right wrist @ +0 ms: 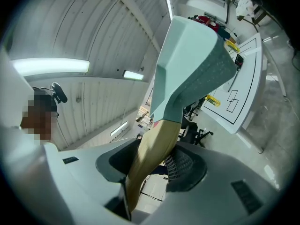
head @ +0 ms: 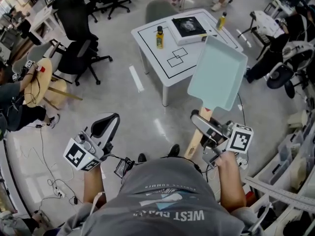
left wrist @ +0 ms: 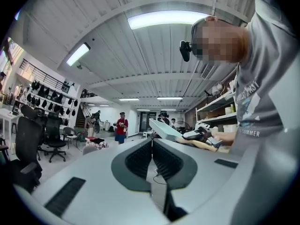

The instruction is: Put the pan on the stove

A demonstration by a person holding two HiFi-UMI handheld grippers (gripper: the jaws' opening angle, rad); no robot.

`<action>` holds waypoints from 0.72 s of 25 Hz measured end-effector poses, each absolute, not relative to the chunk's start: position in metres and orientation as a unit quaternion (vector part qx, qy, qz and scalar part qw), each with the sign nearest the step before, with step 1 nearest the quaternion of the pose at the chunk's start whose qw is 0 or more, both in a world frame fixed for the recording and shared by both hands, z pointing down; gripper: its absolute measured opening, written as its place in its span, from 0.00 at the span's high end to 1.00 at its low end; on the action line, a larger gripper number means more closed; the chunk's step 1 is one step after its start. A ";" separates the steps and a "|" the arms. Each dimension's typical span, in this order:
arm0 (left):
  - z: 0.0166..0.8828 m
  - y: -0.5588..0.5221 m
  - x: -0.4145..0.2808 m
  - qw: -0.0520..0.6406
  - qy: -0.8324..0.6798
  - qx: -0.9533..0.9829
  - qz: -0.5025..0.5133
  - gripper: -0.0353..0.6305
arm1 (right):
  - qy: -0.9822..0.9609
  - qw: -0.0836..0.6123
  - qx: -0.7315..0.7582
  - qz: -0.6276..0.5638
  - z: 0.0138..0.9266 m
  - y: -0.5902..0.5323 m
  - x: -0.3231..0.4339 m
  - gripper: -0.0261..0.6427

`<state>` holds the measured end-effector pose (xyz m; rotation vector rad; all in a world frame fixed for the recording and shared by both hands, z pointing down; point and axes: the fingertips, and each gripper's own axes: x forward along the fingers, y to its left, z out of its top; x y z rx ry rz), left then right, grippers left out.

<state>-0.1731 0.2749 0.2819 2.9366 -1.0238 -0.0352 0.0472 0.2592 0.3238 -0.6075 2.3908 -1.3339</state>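
A pale teal rectangular pan (head: 218, 73) with a wooden handle (head: 196, 139) is held in the air, its underside toward the head camera. My right gripper (head: 205, 130) is shut on that handle; in the right gripper view the handle (right wrist: 151, 149) runs up between the jaws to the pan (right wrist: 190, 64). The stove (head: 188, 27), a flat black-topped burner, lies on the white table (head: 150, 45) beyond the pan. My left gripper (head: 109, 124) hangs low at the left, shut and empty, its fingers (left wrist: 164, 161) pressed together. The pan (left wrist: 164, 129) shows small in the left gripper view.
A yellow bottle (head: 159, 37) stands on the table left of the stove, a second bottle (head: 222, 21) at its right corner. Black office chairs (head: 81, 58) and a round wooden table (head: 39, 82) stand at the left. A seated person (head: 15, 100) is at far left.
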 end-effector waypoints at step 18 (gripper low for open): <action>0.276 0.253 -0.085 0.002 -0.366 0.931 0.002 0.94 | 0.845 0.155 -0.173 -0.481 0.331 0.216 0.123 0.68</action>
